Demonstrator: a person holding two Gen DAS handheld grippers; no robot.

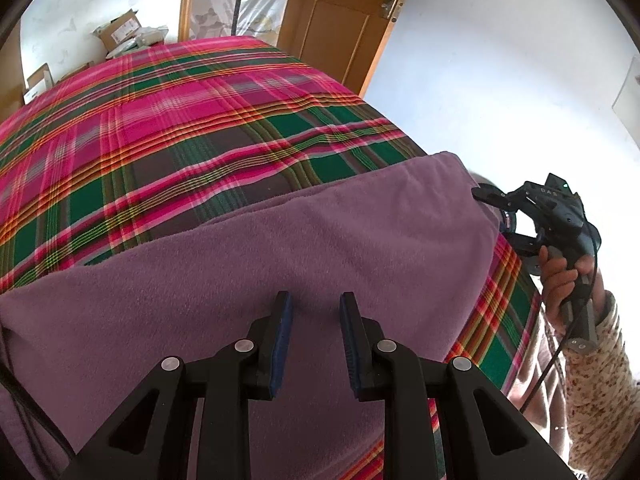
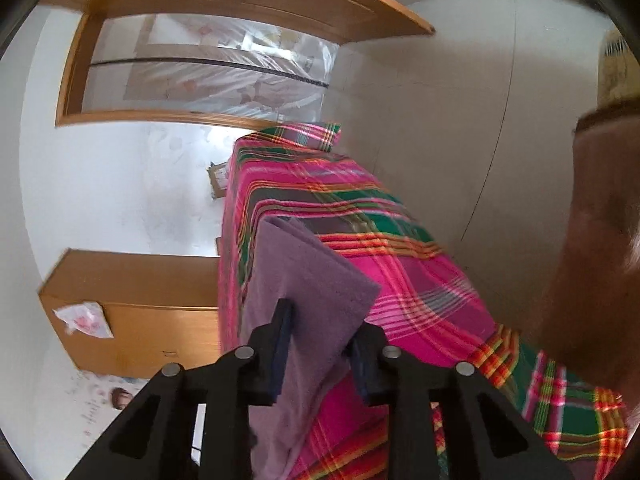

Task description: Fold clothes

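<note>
Folded purple fleece garment point(image 1: 280, 240) lies on pink-and-green plaid bedsheet point(image 1: 160, 120). Left tongs point(image 1: 316, 312) hover above it, released. Right tongs point(image 2: 320, 332) straddle its corner, apparently unclenched.

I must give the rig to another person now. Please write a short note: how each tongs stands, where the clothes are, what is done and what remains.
Left tongs: open, hovering just over the purple garment, gripping nothing.
Right tongs: open, with the garment's corner between the fingers, not clamped.
Garment: it lies across the near end of the plaid bed cover, one end hanging over the bed's side. It looks doubled over once, with a straight far edge.
Done: apparently a first fold.
Left: probably close the right tongs on the corner, take the other end with the left tongs, and fold again.
</note>
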